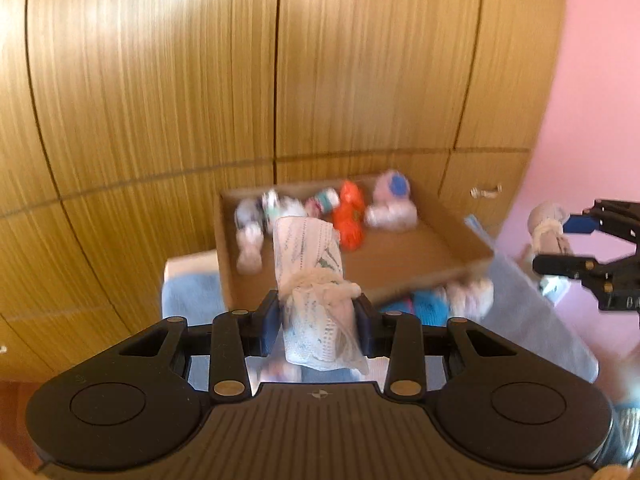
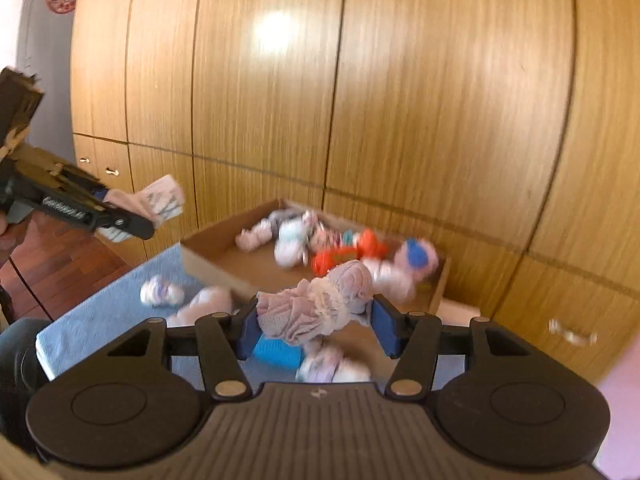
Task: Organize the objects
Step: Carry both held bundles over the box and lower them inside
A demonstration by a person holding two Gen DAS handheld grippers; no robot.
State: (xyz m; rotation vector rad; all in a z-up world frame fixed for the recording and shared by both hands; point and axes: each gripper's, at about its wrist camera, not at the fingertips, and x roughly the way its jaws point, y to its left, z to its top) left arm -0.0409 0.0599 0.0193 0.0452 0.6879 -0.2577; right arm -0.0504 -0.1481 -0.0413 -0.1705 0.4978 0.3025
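Note:
My left gripper [image 1: 318,320] is shut on a white knitted sock bundle [image 1: 310,276] with pale green pattern, held up in front of the cardboard box [image 1: 460,256]. My right gripper [image 2: 316,326] is shut on a pinkish-beige sock bundle [image 2: 320,304], also lifted over the box's [image 2: 212,258] near edge. In the left wrist view the right gripper [image 1: 560,240] shows at the right with its beige bundle [image 1: 546,228]. The left gripper [image 2: 132,216] with its white bundle [image 2: 164,198] appears at the left of the right wrist view. Several sock bundles lie in the box, one orange [image 1: 350,216].
The box rests on a blue cloth [image 2: 100,308] where loose sock bundles [image 2: 160,290] and a blue one [image 1: 428,306] lie. Wooden wardrobe doors [image 1: 160,80] stand close behind. A pink wall [image 1: 592,100] is at the right, wooden floor [image 2: 60,268] at the left.

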